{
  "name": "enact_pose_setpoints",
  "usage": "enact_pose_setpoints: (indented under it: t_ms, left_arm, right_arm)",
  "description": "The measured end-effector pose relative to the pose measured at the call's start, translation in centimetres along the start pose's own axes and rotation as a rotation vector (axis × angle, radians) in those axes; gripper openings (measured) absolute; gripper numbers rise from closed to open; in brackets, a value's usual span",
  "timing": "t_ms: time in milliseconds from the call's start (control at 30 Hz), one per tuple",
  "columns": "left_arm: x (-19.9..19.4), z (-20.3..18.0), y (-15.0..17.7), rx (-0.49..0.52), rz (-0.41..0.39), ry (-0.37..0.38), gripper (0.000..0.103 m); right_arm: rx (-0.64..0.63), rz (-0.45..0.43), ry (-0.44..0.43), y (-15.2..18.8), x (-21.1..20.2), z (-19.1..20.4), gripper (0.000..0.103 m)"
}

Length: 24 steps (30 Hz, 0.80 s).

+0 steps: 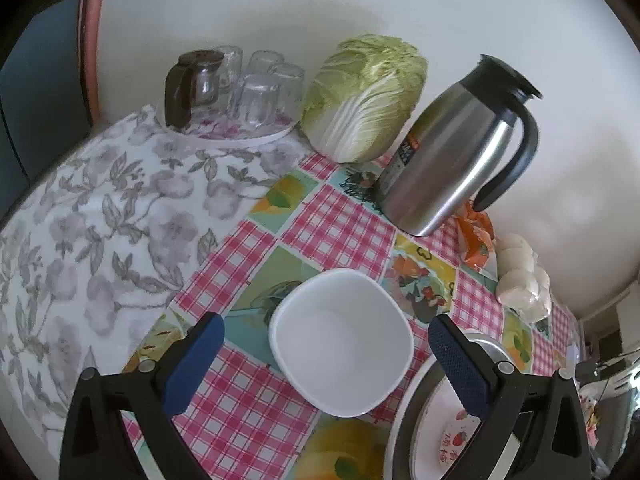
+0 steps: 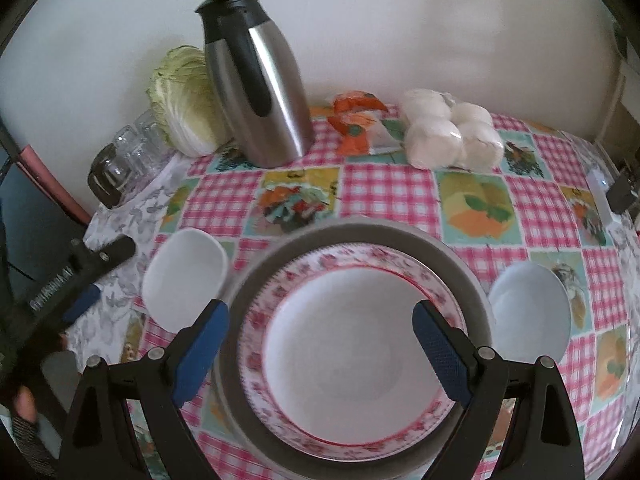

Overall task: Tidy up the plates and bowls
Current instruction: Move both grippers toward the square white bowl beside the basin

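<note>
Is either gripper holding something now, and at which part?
Nothing is held. The left gripper is open around the square bowl without touching it; the right gripper is open above the plate.

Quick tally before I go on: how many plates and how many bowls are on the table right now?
Plates: 2, a floral plate stacked on a grey plate
Bowls: 2, a squarish white bowl left of the stack and a round white bowl right of it
Total: 4

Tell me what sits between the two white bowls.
In the right wrist view, the flower-rimmed plate stacked on a grey plate lies between the squarish white bowl and round white bowl.
</note>
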<state>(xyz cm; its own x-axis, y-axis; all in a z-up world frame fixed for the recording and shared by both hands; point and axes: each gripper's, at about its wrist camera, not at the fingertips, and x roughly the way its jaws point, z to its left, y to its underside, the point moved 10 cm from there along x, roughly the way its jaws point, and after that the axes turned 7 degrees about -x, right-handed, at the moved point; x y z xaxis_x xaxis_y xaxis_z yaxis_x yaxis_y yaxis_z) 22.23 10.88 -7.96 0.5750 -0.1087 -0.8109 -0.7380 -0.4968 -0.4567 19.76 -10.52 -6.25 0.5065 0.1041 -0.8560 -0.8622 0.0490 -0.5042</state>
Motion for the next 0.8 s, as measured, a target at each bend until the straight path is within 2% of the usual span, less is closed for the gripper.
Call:
enact_pose_setpoints:
  t_ms: [133,267,400,633,700,767,800]
  left_arm:
    - [0.7,1.0,-0.4,-0.041,0.017,0.006,0.103]
    - [1.3,1.9,-0.7,-0.096,0.036,0.052,0.103]
    - [1.9,2.7,-1.2,-0.1,0.044,0.045,0.103]
    - [3.0,4.0,-1.6,-0.112,0.082,0.057,0.103]
    - [3.4,4.2,-1.6,-0.114,0.084,0.052,0.103]
    - [3.8,4.2,-1.5,-0.111,0.087,0.05,0.103]
    - [4.0,4.2,-1.4,-0.107,0.089,0.052,0.103]
  right_arm:
    - [-0.005,0.021,0.005,-1.0,0.3,1.3,0.093]
    - [-0.038,0.032,0.018,-1.8,0.8,2.9,0.093]
    - [-0.045,0.059,-0.014,-1.8,2.0,4.4,0.093]
    - [-0.098,0.107,0.018,-1.4,4.7,6.0,0.093]
    - [-0.112,0.114,0.01,-1.5,5.4,6.7,0.087]
    - [-0.128,0.129,0.007,-1.4,6.1,7.1,0.075]
    - [-0.133,0.136,0.008,-1.4,6.4,7.3,0.073]
